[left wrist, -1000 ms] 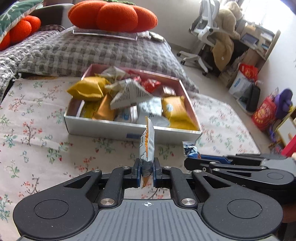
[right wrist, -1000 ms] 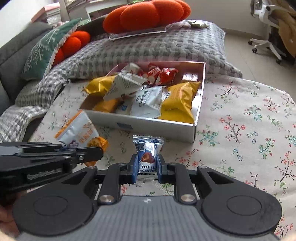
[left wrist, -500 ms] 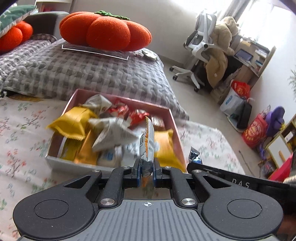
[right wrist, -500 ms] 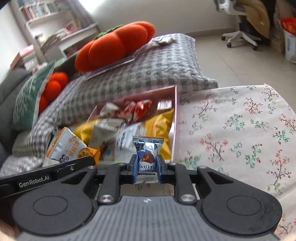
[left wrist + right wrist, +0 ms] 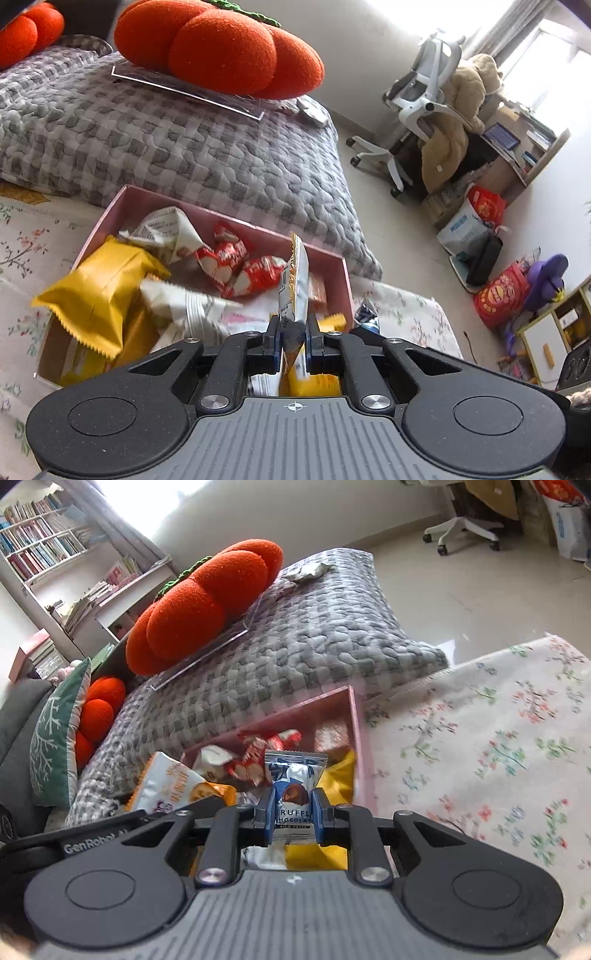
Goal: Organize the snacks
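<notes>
My left gripper (image 5: pixel 293 345) is shut on a white and orange snack packet (image 5: pixel 294 288), held edge-on above the pink box (image 5: pixel 236 220). The box holds several snacks: a yellow bag (image 5: pixel 99 291), red candies (image 5: pixel 236 262), white wrappers (image 5: pixel 166 230). My right gripper (image 5: pixel 294 818) is shut on a blue truffle chocolate packet (image 5: pixel 293 790), held above the right end of the same box (image 5: pixel 356 746). The left gripper's packet (image 5: pixel 170 782) shows in the right wrist view, left of the chocolate. The chocolate's tip (image 5: pixel 365 314) peeks beside the left gripper.
The box sits on a floral tablecloth (image 5: pixel 480 738). Behind it lies a grey checked cushion (image 5: pixel 166 133) with an orange pumpkin pillow (image 5: pixel 218 48) on a clear tray. An office chair (image 5: pixel 424 96), bags on the floor (image 5: pixel 487 206) and a bookshelf (image 5: pixel 44 546) stand further off.
Both grippers have risen from the tablecloth in front of the box and moved forward over it, each still holding its packet.
</notes>
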